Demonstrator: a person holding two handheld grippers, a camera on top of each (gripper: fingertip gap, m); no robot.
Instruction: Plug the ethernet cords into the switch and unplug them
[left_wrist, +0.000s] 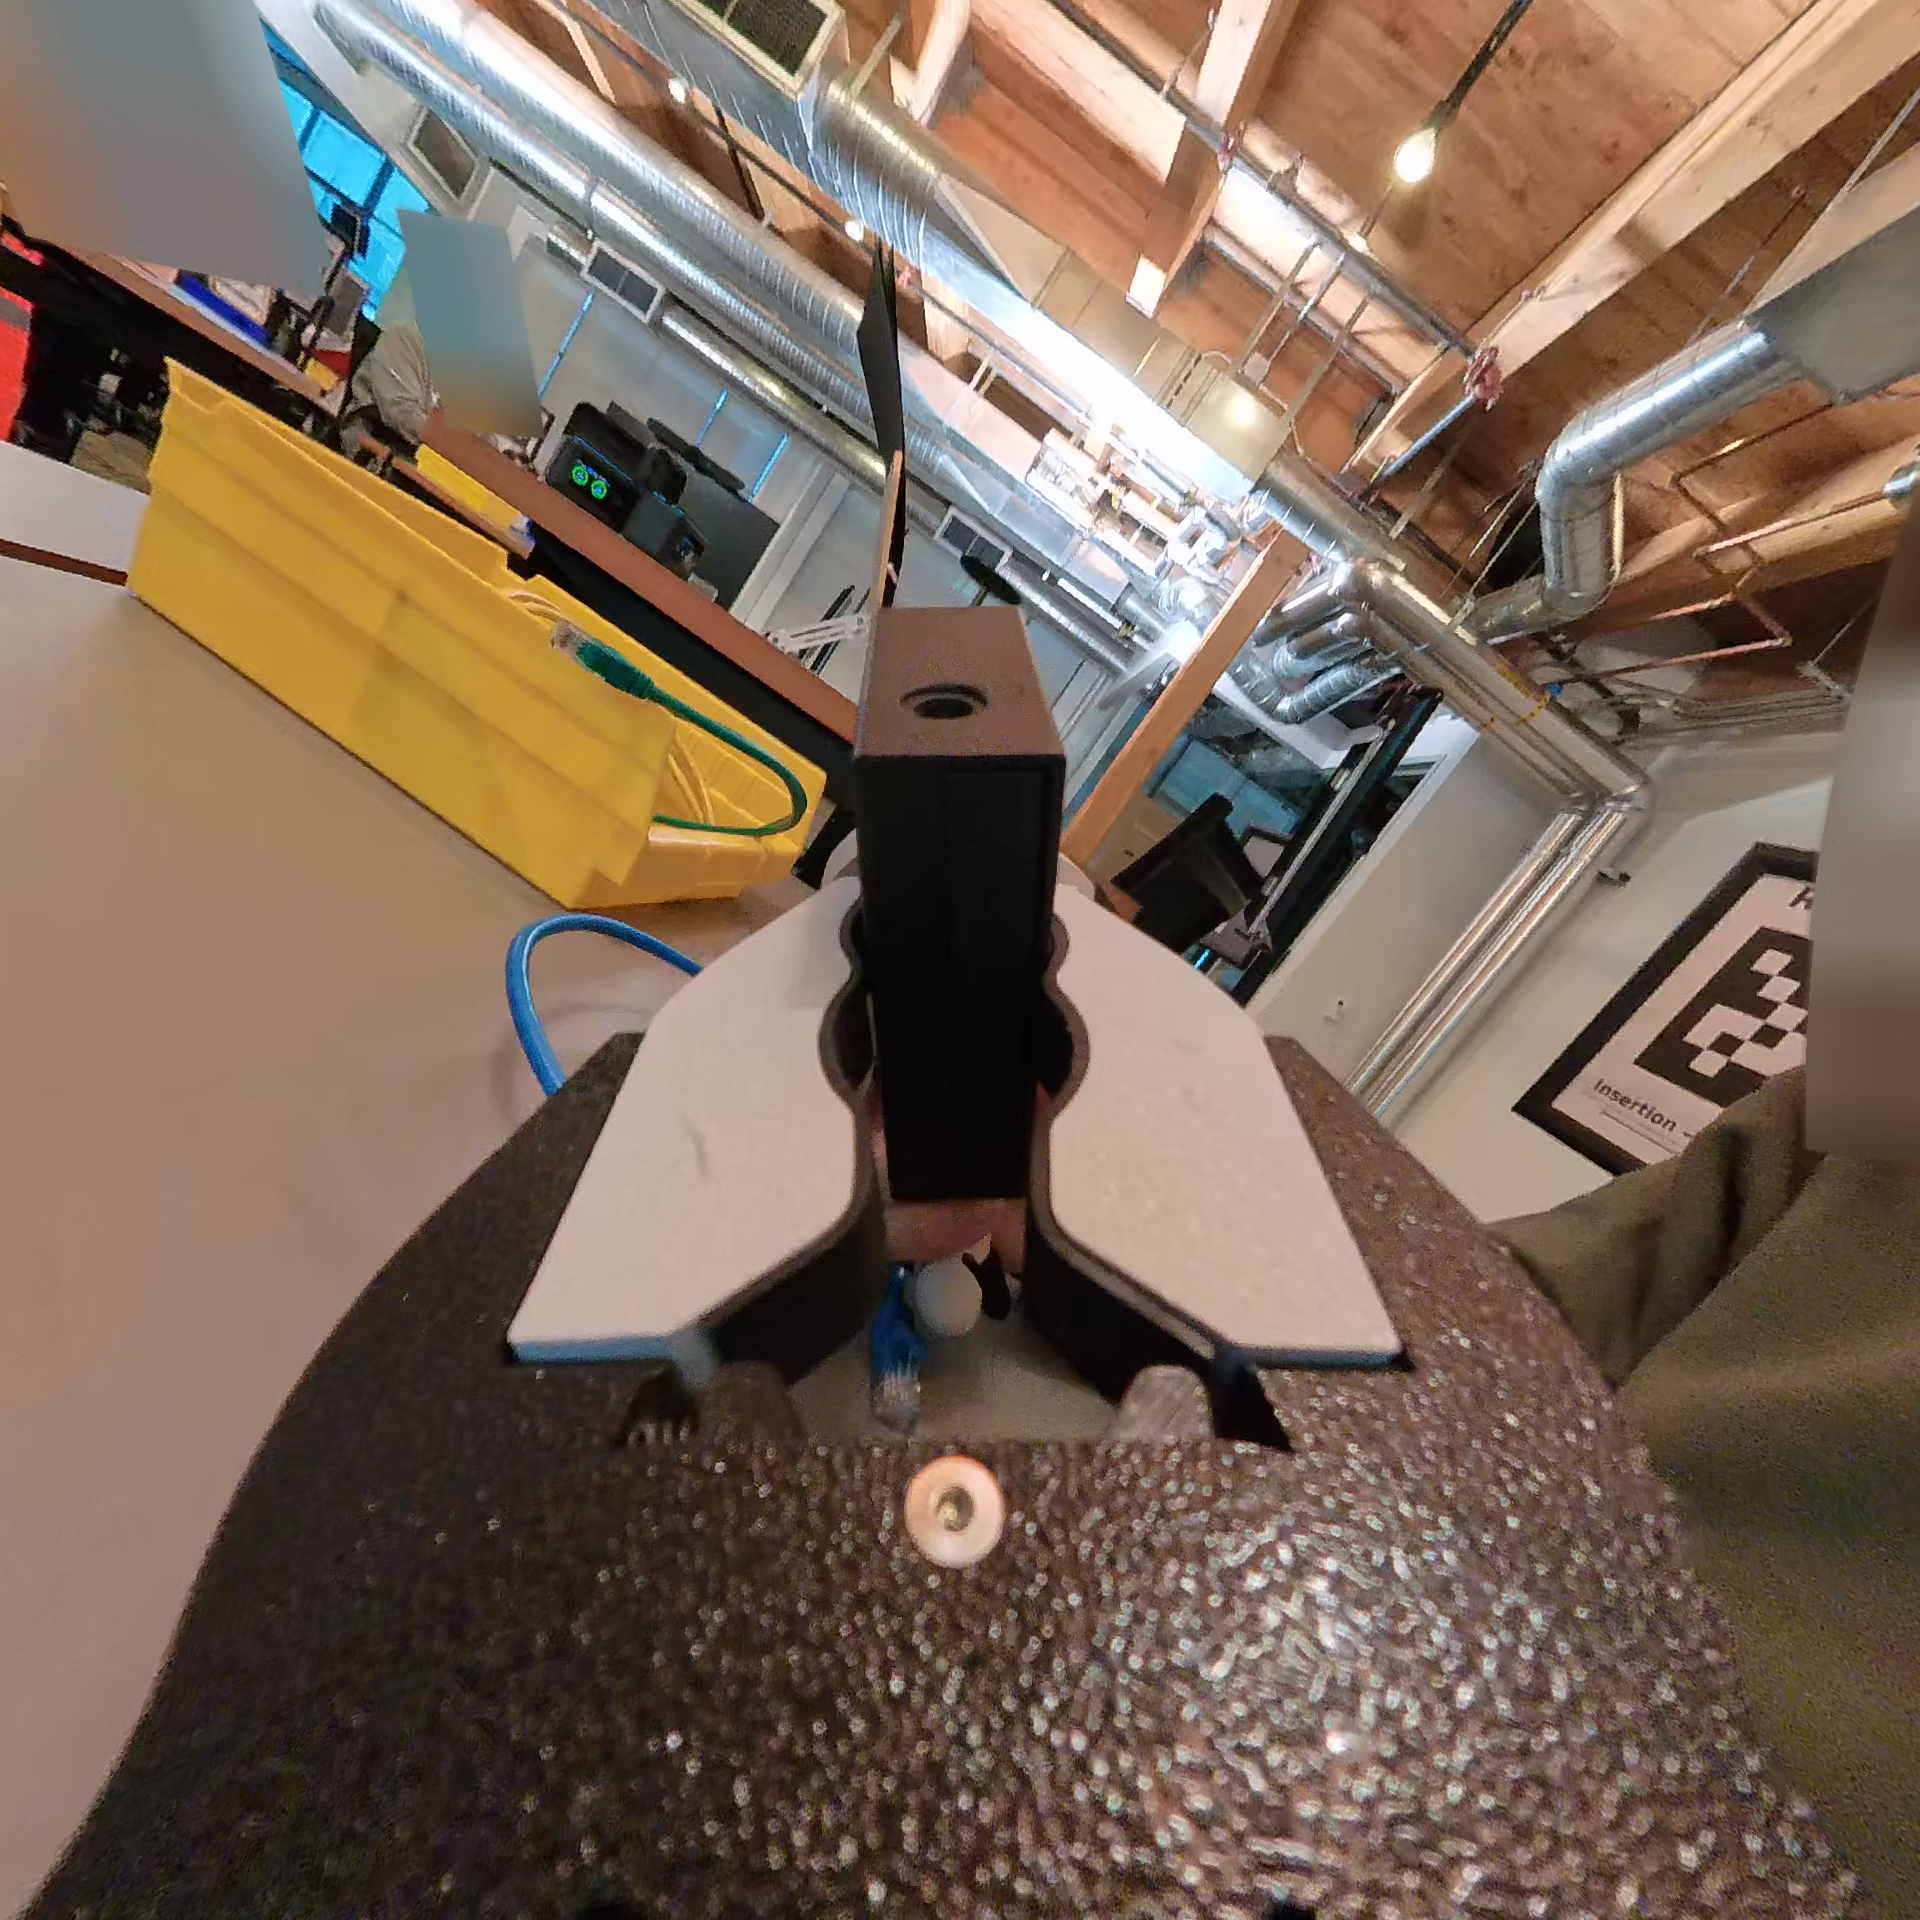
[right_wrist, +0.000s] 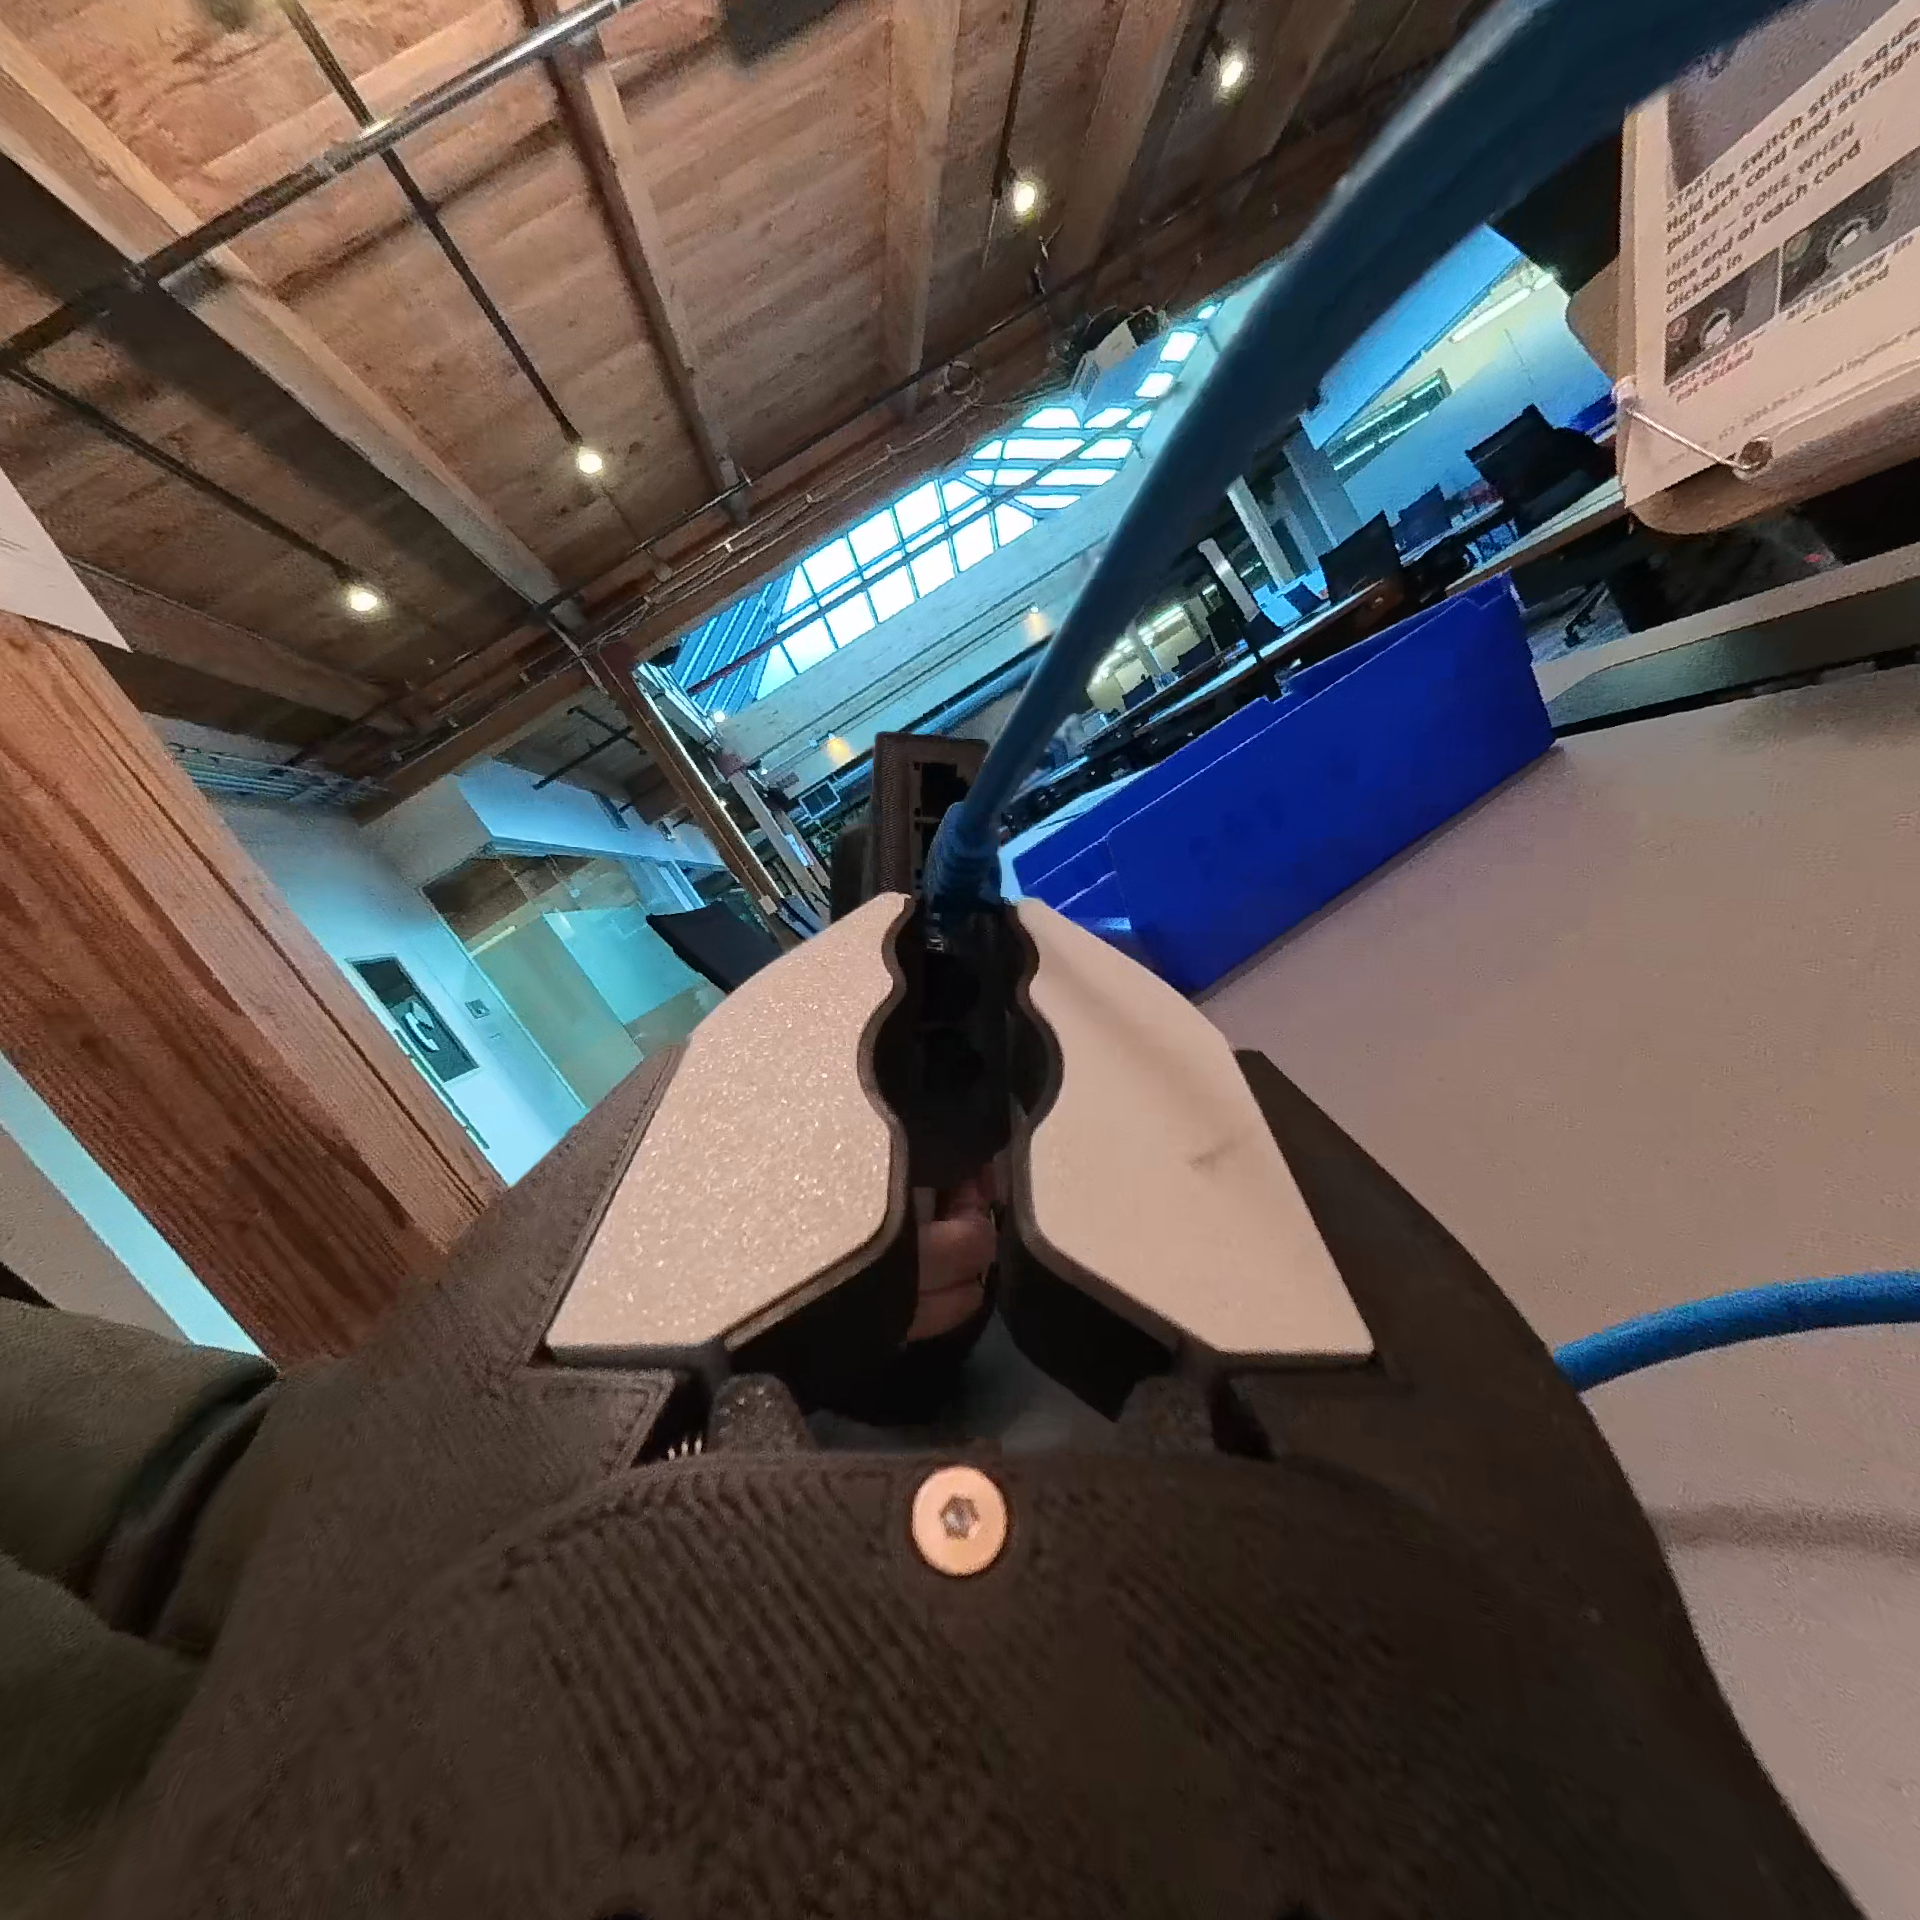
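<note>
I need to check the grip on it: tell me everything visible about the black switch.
The switch is a matte black rectangular box, clamped upright between the left tongs, with a round hole in its top end. The right wrist view shows its port face, where the blue cord meets it at the right tongs.

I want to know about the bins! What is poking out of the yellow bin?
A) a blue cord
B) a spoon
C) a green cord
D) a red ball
C: in the left wrist view a green cord with a clear plug on its end loops out of the yellow bin; the blue cord lies on the table, outside the bin.
</note>
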